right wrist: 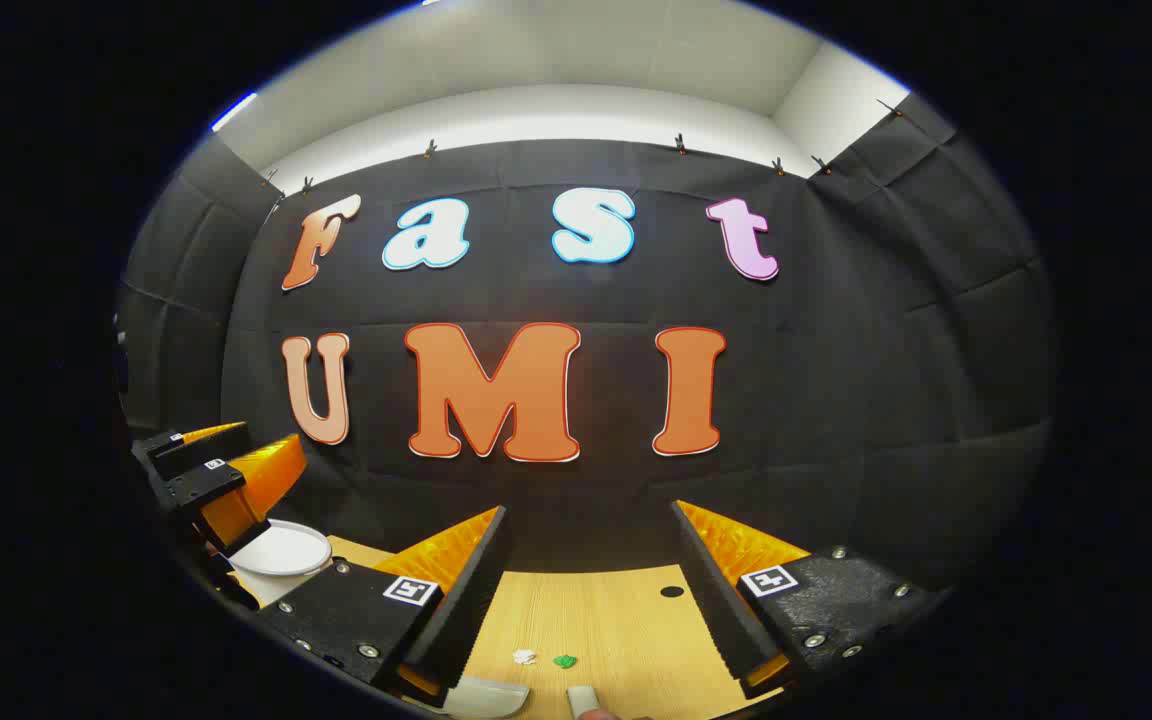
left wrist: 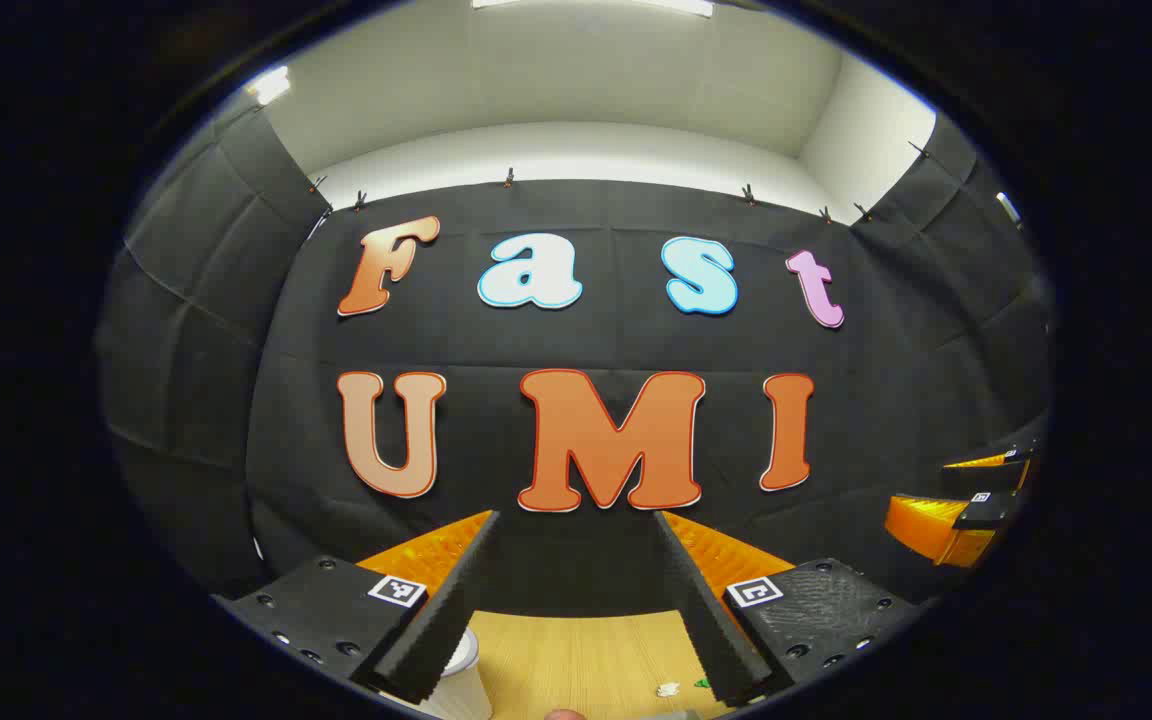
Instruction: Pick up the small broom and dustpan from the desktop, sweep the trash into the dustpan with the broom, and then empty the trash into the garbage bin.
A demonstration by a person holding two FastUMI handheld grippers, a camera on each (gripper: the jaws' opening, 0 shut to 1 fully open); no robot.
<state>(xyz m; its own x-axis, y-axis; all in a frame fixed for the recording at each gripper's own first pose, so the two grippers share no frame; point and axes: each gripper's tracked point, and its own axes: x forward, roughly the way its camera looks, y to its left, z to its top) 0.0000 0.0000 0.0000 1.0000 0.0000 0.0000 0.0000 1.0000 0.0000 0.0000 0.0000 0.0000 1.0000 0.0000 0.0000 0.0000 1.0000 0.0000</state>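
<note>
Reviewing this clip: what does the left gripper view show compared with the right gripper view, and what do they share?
Left gripper view: its own open left tool, with the right tool far off at the right edge.

Right gripper view: its own open tool, the left one far off at the left edge, a dark round hole in the desktop, and a pale curved object too cropped to identify.

Both: the wooden desktop, a white scrap, a green scrap and a white container.

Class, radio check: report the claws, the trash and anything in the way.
Both claws open: left claw, right claw, above the desk. Trash lies loose, unswept. White bin beyond the left claw. Nothing blocking.
</note>
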